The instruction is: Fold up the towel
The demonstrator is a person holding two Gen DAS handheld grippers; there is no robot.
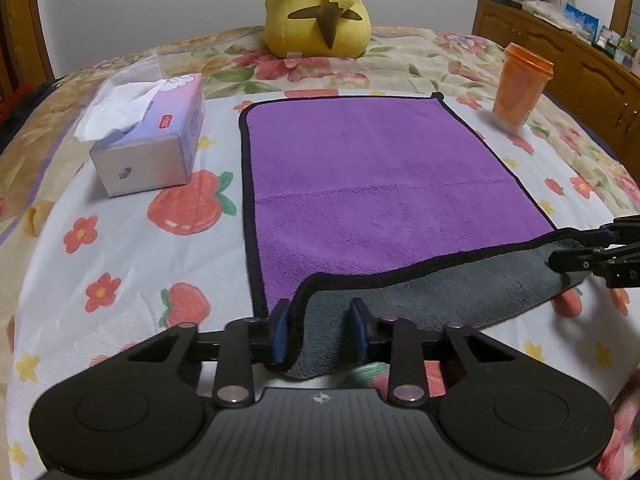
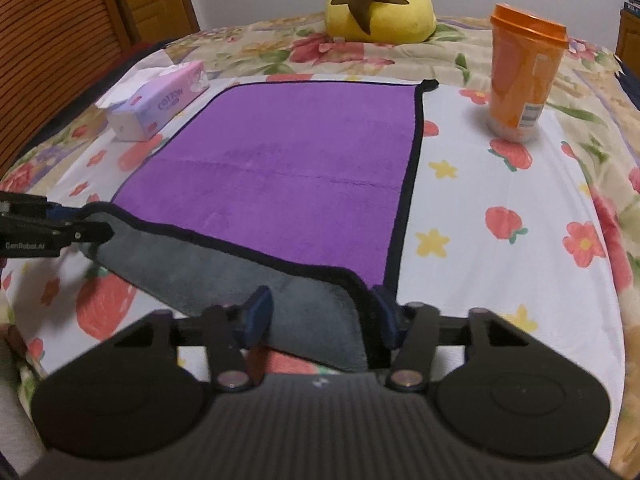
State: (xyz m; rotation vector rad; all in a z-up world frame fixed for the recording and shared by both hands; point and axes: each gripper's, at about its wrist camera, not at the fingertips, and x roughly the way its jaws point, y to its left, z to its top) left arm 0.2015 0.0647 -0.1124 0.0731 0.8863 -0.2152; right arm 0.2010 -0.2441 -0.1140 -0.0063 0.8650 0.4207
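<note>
- Purple plush on top and grey underneath, the towel point(image 1: 360, 168) lies spread over the strawberry-print sheet point(image 1: 132, 264) on the bed, edged all round in black piping, with a faint crease across its middle.
- Its near edge is lifted and turned up, so the grey underside shows as a band between my two claws.
- My left gripper point(image 1: 320, 332) has the near-left corner between its blue pads point(image 1: 280, 332); the fingers look some way apart, and I cannot tell whether they truly pinch the cloth.
- My right gripper point(image 2: 322, 320) has the near-right corner between its fingers in the same manner, and again I cannot tell how firm the hold is.
- The left wrist view shows my right claw at the far right edge, closed on the towel's corner; the right wrist view shows my left claw at the left edge, closed on the other corner.
- Only the left view shows the wooden dresser point(image 1: 560, 52) at far right, cluttered on top.
- Only the right view shows the slatted wooden panel point(image 2: 52, 40) at far left and the barcode label on the orange cup point(image 2: 520, 68).
- Both views show the tissue box point(image 1: 152, 144) left of the towel and the yellow plush toy point(image 1: 316, 12) at the far end.
</note>
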